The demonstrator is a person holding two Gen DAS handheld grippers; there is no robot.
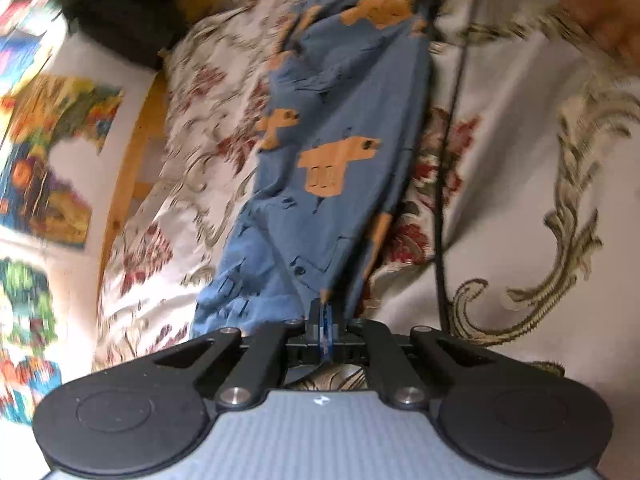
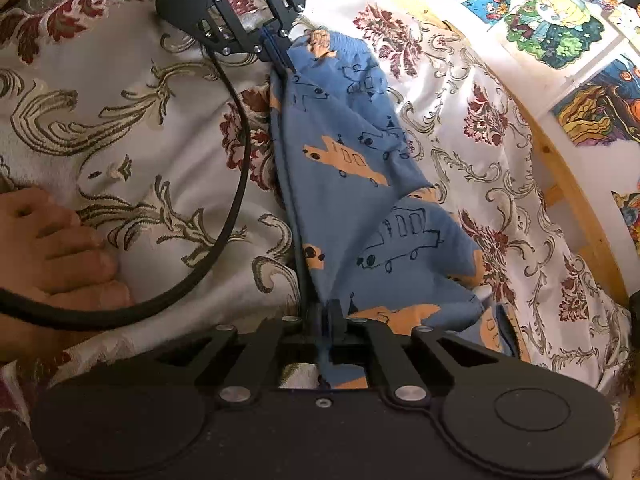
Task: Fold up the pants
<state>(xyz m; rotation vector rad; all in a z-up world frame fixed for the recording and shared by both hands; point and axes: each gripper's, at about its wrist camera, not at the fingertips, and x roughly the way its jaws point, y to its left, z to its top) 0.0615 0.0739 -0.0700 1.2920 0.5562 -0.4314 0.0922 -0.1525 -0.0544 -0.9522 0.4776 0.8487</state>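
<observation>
here, the small blue cotton pants printed with orange and outlined vehicles (image 2: 360,184) run up the middle of both views, stretched as a long band between the two tools over the cream bedspread woven with red flowers and olive scrolls (image 2: 120,128). the right gripper (image 2: 326,316), at the bottom centre of its own view, has its jaws pinched tight on one end of the fabric. the left gripper (image 2: 276,50), seen at the top centre of the right view, has its jaws clamped on the other end. a black cable (image 2: 240,168) loops across the bedspread at left. bare toes (image 2: 60,248) rest at the left edge. colourful cartoon drawings (image 2: 552,20) hang in the upper right.
</observation>
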